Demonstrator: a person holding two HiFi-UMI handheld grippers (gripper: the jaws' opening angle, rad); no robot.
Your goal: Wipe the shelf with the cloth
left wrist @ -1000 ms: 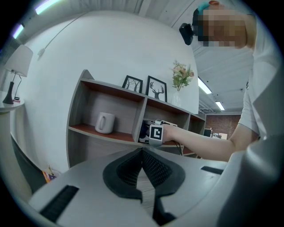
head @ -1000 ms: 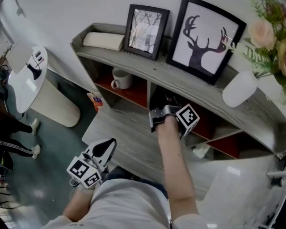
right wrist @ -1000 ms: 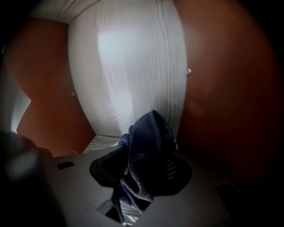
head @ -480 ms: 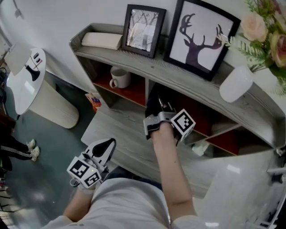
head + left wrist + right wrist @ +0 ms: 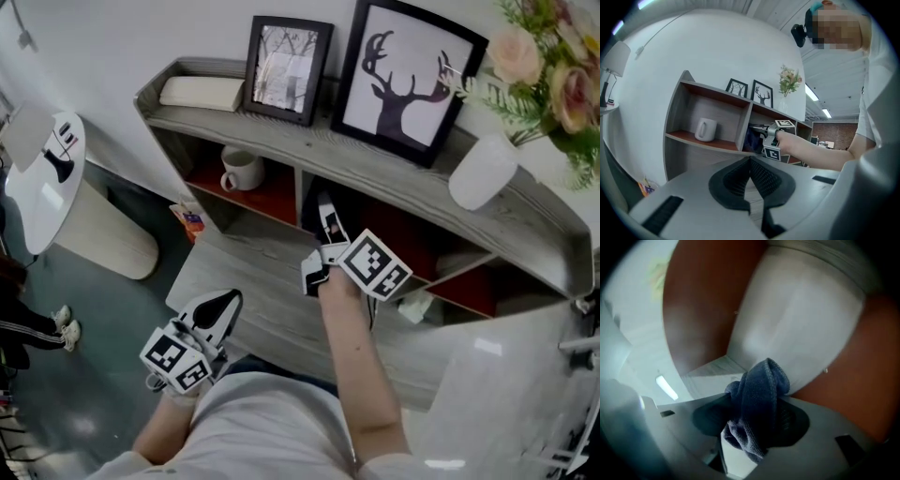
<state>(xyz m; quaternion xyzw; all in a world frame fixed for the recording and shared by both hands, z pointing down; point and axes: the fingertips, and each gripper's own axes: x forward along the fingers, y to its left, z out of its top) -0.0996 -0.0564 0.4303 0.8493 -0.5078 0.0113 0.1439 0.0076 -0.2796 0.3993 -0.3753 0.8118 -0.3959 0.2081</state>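
The grey wooden shelf [image 5: 272,300] has red-backed compartments. My right gripper [image 5: 327,214] points level into the middle compartment and has rolled so its marker cube faces up. A bunched dark blue cloth [image 5: 760,401] sits between its pads and touches both. These jaws have just been opening, with the cloth still lodged between them. From the left gripper view the cloth [image 5: 752,138] shows at the compartment's mouth, in front of the right gripper [image 5: 758,128]. My left gripper [image 5: 225,305] hovers low at the left before the shelf, shut and empty.
A white mug [image 5: 241,170] stands in the left compartment. On the top board are a book [image 5: 200,92], two framed pictures [image 5: 281,67] and a white vase [image 5: 480,175] with flowers. Crumpled paper [image 5: 416,306] lies in the right compartment. A white bin [image 5: 111,236] stands on the floor at left.
The right gripper has rolled so its marker cube now faces up, and it has drawn slightly back out of the middle compartment with the cloth. The left gripper stayed still.
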